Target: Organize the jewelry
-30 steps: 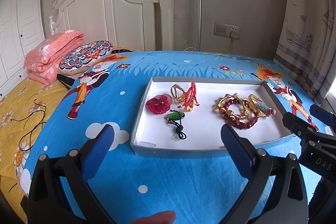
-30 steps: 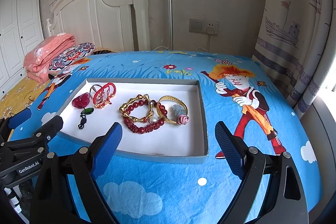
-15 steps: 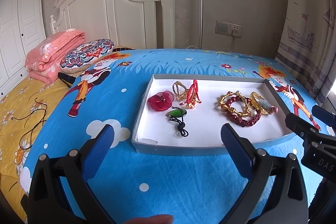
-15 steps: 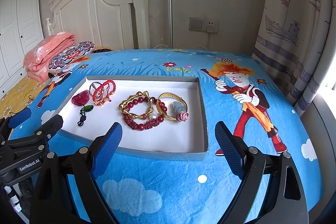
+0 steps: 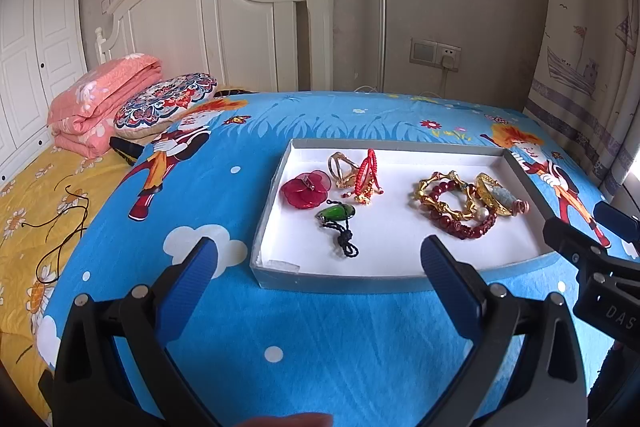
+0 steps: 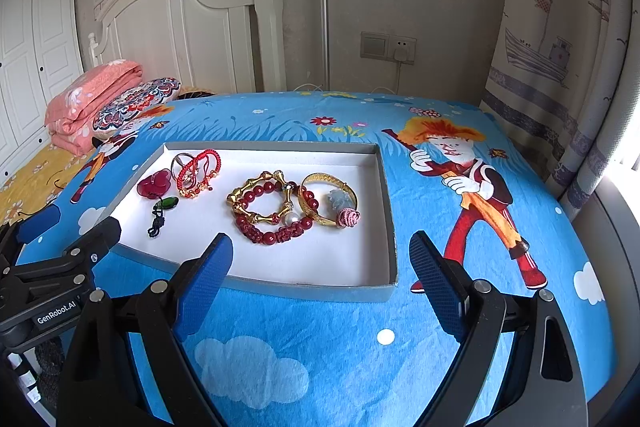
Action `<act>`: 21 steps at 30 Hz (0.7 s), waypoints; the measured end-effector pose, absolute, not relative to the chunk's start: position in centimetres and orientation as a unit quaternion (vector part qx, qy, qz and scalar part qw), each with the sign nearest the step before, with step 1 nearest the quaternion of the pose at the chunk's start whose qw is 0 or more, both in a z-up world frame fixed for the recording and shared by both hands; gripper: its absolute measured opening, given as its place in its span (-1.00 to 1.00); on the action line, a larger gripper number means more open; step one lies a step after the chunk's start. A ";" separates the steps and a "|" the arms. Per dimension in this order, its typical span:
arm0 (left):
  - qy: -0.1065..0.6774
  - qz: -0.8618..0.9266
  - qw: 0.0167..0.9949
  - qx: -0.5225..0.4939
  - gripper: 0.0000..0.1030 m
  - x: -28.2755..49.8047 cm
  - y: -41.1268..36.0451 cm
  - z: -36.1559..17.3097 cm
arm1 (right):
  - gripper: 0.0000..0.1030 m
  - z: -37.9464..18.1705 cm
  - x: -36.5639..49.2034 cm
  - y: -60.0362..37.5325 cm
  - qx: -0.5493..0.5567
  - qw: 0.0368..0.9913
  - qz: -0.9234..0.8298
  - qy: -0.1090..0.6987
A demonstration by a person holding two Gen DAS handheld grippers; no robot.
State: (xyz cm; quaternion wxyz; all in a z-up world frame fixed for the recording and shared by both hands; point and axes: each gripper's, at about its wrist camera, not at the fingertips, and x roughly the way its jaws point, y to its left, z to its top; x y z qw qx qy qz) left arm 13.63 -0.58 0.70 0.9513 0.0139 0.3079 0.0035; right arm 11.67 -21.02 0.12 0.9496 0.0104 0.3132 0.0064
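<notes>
A shallow grey tray [image 5: 336, 283] [image 6: 386, 187] with a white floor lies on the blue bedsheet. In it lie a red flower brooch [image 5: 305, 188] [image 6: 154, 183], a green pendant on a black cord [image 5: 335, 214] [image 6: 167, 203], red cord bracelets with gold pieces [image 5: 362, 175] [image 6: 198, 169], a gold and red bead bracelet pile [image 5: 450, 205] [image 6: 268, 209] and a gold bangle with charms [image 5: 496, 193] [image 6: 332, 203]. My left gripper [image 5: 318, 259] is open and empty, in front of the tray's near left. My right gripper [image 6: 320, 255] is open and empty at the tray's near right corner.
A folded pink quilt [image 5: 100, 99] and a patterned cushion [image 5: 164, 103] lie at the white headboard [image 5: 224, 27]. A dark cord [image 5: 60, 227] lies on the yellow sheet at the left. A curtain [image 6: 560, 47] hangs at the right. Each gripper shows in the other's view [image 5: 592, 267] [image 6: 52, 267].
Both grippers have drawn slightly back and up from the tray, so it sits a little farther away. Both stay open. The jewelry has not moved.
</notes>
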 end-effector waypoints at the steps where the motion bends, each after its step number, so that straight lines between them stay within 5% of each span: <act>1: 0.307 0.004 0.951 0.014 0.91 13.6 -0.6 0.7 | 0.64 0.1 11.7 -21.0 0.010 0.950 0.006 0.313; 21: 0.303 0.008 0.953 0.014 0.91 13.4 -0.5 0.6 | 0.64 0.0 11.6 -21.1 0.011 0.950 0.007 0.313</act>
